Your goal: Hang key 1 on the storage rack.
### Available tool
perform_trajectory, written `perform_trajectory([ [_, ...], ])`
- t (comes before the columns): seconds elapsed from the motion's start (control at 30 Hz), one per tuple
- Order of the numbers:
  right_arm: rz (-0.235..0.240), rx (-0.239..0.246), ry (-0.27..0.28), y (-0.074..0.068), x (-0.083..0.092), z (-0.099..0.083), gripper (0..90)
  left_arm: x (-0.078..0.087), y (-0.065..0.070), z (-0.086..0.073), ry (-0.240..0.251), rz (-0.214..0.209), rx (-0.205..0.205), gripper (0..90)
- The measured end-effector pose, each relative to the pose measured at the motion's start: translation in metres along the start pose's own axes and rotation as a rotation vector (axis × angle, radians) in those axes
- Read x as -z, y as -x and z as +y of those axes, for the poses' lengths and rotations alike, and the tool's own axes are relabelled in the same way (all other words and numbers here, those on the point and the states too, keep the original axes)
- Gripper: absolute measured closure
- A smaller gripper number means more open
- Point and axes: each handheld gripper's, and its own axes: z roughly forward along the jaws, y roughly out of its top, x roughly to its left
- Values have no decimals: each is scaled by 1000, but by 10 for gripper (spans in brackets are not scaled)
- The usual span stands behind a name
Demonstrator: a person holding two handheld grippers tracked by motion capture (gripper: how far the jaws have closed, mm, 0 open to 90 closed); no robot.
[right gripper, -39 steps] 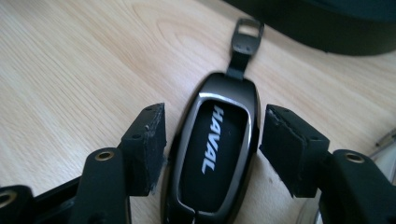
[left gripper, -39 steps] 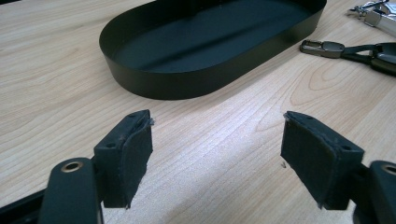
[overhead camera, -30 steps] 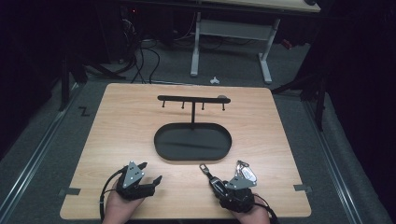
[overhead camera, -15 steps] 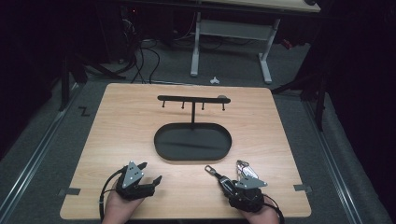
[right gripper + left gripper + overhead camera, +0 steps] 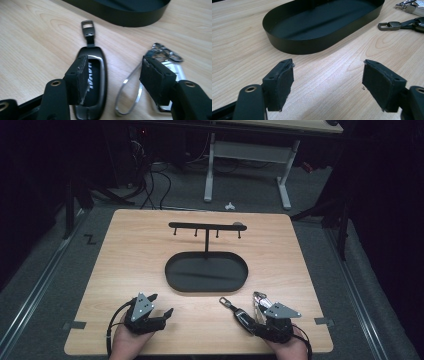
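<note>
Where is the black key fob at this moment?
In the high view the black key fob lies flat on the table's near right side, just left of the right gripper, in front of the oval tray.

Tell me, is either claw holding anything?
No. The left claw is open over bare wood. The right claw is open above the black oval key fob, not gripping it.

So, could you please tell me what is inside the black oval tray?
The black oval tray holds only the upright post of the hook rack; its floor is otherwise bare. In the left gripper view, the near rim hides a strip of floor.
</note>
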Motion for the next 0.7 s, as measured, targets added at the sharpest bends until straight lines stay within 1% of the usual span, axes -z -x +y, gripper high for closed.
perform_trajectory([
  [0.13,-15,-1,-3,5,2,1,439,0,0,0,4,6,1,257],
  [0.2,-23,-3,-15,10,2,2,450,0,-1,0,7,6,5,257],
  [0.3,-42,-3,-34,15,1,3,418,-2,-2,1,16,5,7,256],
  [0.37,-48,-16,-67,17,0,3,387,-3,-2,1,17,1,7,253],
  [0.4,-48,-16,-67,17,0,3,387,-3,-2,1,16,-3,7,253],
  [0.5,-78,-12,-119,20,-1,3,324,-5,-2,2,14,-7,-6,241],
  [0.53,-78,-12,-119,20,-1,3,324,-5,-2,2,14,-7,-6,241],
  [0.6,-84,-28,-143,23,1,5,322,-4,-3,3,27,-10,-5,241],
  [0.67,-77,-48,-170,26,2,8,298,-3,-3,3,40,-22,-1,238],
  [0.7,-80,-57,-201,30,3,11,292,-4,-3,4,36,-24,-8,228],
])
